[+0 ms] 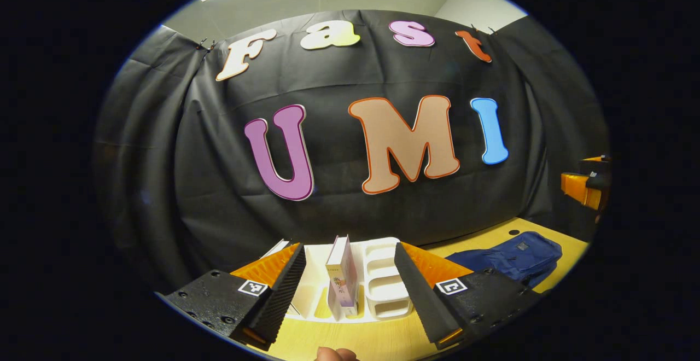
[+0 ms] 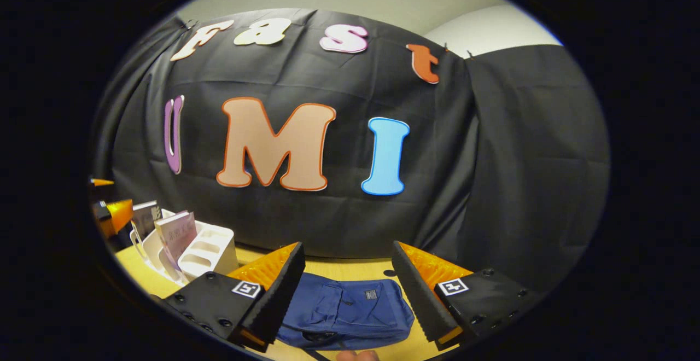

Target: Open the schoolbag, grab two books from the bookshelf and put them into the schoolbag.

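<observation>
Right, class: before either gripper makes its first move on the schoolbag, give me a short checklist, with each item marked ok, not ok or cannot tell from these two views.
1. Right gripper open and empty: ok, its fingers stand apart with nothing between them.
2. Right gripper lined up with the schoolbag: ok, the bag lies on the table between its fingers, farther ahead.
3. Schoolbag already open: not ok, it lies flat and looks closed.
4. Zip pull located: cannot tell, too small to make out.
5. Left gripper open and empty: ok.
6. A book upright in the white bookshelf, ahead of the left gripper: ok.
</observation>
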